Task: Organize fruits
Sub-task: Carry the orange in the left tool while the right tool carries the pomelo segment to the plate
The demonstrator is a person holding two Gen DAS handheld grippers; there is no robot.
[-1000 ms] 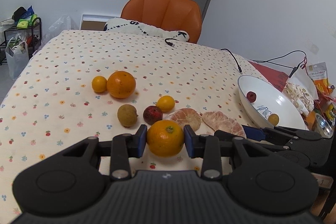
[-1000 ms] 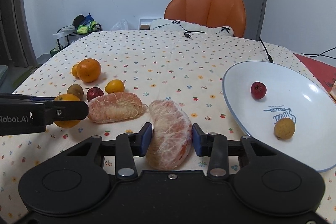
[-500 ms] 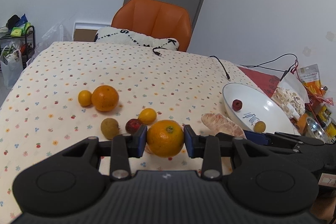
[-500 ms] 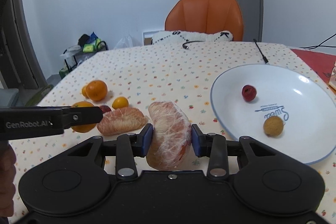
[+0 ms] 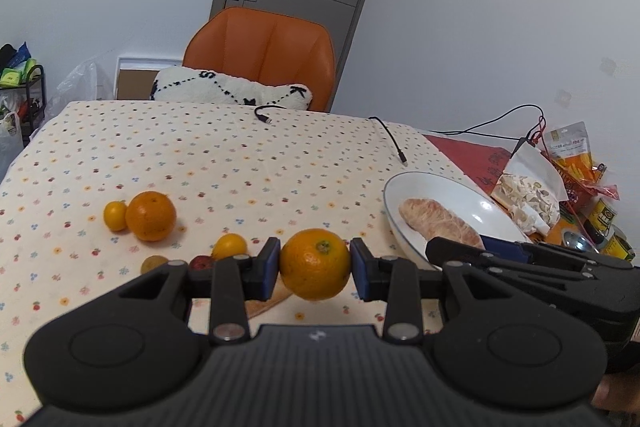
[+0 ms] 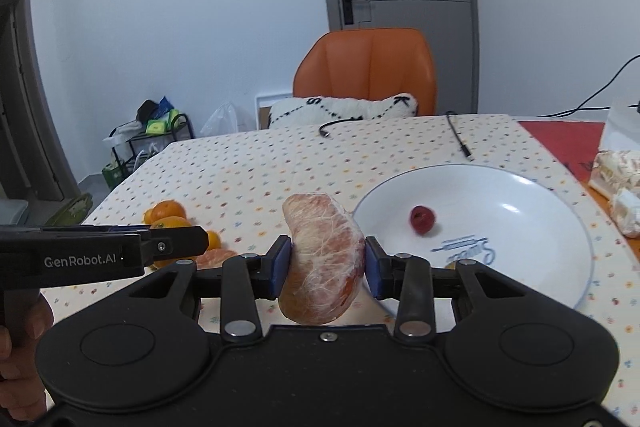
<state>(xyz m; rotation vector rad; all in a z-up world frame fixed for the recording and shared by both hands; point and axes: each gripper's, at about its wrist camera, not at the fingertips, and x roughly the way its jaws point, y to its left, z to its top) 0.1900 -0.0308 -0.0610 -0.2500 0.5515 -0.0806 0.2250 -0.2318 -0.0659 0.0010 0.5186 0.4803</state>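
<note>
My left gripper (image 5: 314,269) is shut on an orange (image 5: 314,269) and holds it above the table. My right gripper (image 6: 325,263) is shut on a peeled grapefruit segment (image 6: 325,263), lifted near the left rim of the white plate (image 6: 560,239). In the left wrist view the segment (image 5: 436,223) shows over the plate (image 5: 472,195). A small red fruit (image 6: 422,219) lies in the plate. A second grapefruit segment (image 6: 214,259) lies on the tablecloth.
On the cloth at left lie a big orange (image 5: 150,215), two small yellow citrus (image 5: 115,215) (image 5: 229,246), a brown fruit (image 5: 154,263) and a red fruit (image 5: 200,262). Snack bags (image 5: 528,195) and cans crowd the right edge. Cables (image 5: 392,139) and an orange chair (image 5: 264,55) are beyond.
Both grippers have risen with their fruit. The right gripper has carried the grapefruit segment toward the plate; the left has lifted the orange higher off the cloth.
</note>
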